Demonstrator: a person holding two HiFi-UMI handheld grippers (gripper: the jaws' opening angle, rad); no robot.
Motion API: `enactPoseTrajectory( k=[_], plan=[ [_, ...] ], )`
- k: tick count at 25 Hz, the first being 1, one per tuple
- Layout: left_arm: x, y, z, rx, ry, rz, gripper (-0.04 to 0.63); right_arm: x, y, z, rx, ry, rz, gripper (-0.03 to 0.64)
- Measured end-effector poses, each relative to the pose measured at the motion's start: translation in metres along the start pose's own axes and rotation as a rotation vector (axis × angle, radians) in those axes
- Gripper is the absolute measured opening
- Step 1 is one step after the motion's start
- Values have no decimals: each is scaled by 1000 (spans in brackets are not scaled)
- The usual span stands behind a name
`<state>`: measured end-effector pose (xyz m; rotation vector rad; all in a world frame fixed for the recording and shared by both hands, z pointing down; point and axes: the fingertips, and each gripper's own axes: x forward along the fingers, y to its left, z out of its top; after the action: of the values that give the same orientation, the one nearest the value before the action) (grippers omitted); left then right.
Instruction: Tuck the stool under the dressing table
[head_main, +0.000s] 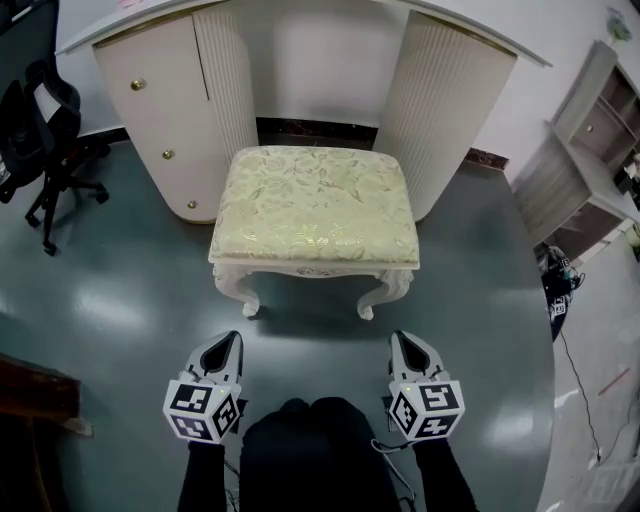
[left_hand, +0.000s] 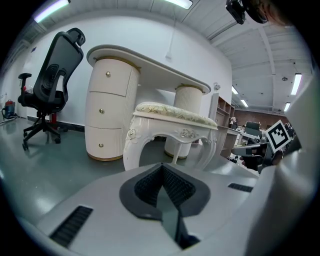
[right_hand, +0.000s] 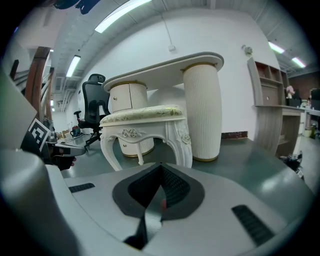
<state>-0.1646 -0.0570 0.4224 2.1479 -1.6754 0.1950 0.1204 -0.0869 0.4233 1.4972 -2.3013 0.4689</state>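
Observation:
A white carved stool (head_main: 313, 205) with a pale floral cushion stands on the grey floor, its far edge just inside the gap between the dressing table's (head_main: 165, 110) two ribbed pedestals. Most of the seat is still out in front. My left gripper (head_main: 232, 340) and right gripper (head_main: 402, 340) hover side by side a short way in front of the stool's front legs, not touching it. Both are shut with nothing between the jaws. The left gripper (left_hand: 161, 167) faces the stool (left_hand: 175, 117) and the table (left_hand: 110, 100). The right gripper (right_hand: 161, 167) faces the stool (right_hand: 142, 117) likewise.
A black office chair (head_main: 45, 130) stands at the far left by the table's drawer pedestal. A grey shelf unit (head_main: 590, 150) lines the right wall, with a cable (head_main: 575, 370) on the floor near it. A brown wooden piece (head_main: 35, 390) lies at my left.

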Motion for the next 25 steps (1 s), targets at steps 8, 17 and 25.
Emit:
enactPoseTrajectory(
  k=[8,17,25],
  plan=[
    [31,19,-3,-13,16,14,8,32,-2,4,-61,22,-33,3],
    [59,38,-11,-27,31,44,8,58,-13,7,-92,16,-82,3],
    [75,47,-13,-21,57,65,8,74,-21,2,-97,15,-115,3]
  ],
)
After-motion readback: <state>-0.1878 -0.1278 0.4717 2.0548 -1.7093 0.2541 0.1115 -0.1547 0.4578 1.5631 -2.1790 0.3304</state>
